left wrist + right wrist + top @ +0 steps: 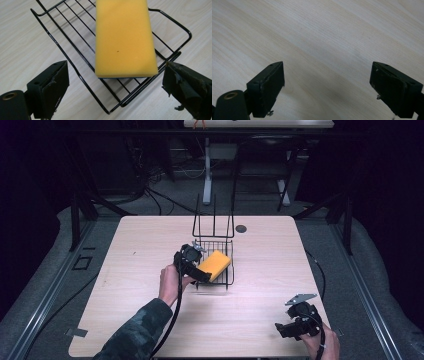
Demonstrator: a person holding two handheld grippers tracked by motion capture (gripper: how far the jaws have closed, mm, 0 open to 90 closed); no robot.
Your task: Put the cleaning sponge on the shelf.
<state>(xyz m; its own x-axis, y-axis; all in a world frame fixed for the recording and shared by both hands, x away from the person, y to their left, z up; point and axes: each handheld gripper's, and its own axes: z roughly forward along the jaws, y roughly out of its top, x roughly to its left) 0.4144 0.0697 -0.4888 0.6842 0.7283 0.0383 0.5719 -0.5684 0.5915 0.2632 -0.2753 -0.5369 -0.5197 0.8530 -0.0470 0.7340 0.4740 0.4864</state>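
A yellow sponge (215, 264) (125, 37) lies flat in a black wire rack (226, 281) (62, 51) near the middle of the table. My left gripper (199, 272) (115, 87) hovers at the rack's near left corner, open, its jaws apart on either side of the sponge's near end without touching it. My right gripper (285, 330) (327, 87) is low at the table's front right, open over bare wood with nothing between its jaws.
The rack's tall wire back (214, 222) rises behind the sponge. A small dark round disc (241, 228) sits on the light wooden table (150, 245) beyond the rack. Desk legs and cables stand past the far edge.
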